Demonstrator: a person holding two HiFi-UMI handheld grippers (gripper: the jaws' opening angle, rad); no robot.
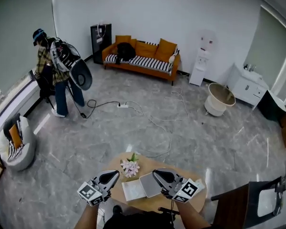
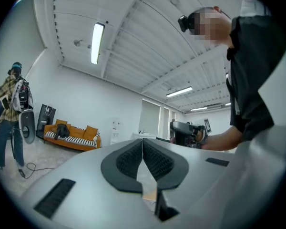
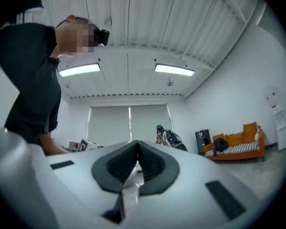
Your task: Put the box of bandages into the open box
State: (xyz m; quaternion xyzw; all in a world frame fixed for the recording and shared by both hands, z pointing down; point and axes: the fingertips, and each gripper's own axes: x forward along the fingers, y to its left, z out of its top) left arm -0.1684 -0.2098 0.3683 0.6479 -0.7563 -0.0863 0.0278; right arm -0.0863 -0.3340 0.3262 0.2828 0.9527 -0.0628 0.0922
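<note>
Bandage box: not picked out for sure. Near the middle of the table [image 1: 144, 205] lie a white flat piece [image 1: 133, 190] and a grey piece [image 1: 150, 184], touching side by side. One is likely the open box, but the head view does not show which, nor whether the bandage box is among them. Flowers [image 1: 130, 167] stand at the table's far edge, just beyond the white piece.

Left gripper [image 1: 116, 173]: over the table's left part, jaws clenched pad to pad, nothing between. Right gripper [image 1: 155, 172]: over the table's right part, likewise clenched and empty. Both gripper views look up and away from the table, across the room.

Judgement: task not begun; the step in hand is finding and approaching the bandage box. To do it well:
- Tip one gripper down toward the table so its camera shows the target.
- Spread the jaws before descending.
- Come in across the box's narrow sides.
- Keep clear of the flowers.
- Keep the other gripper off the open box's mouth.
</note>
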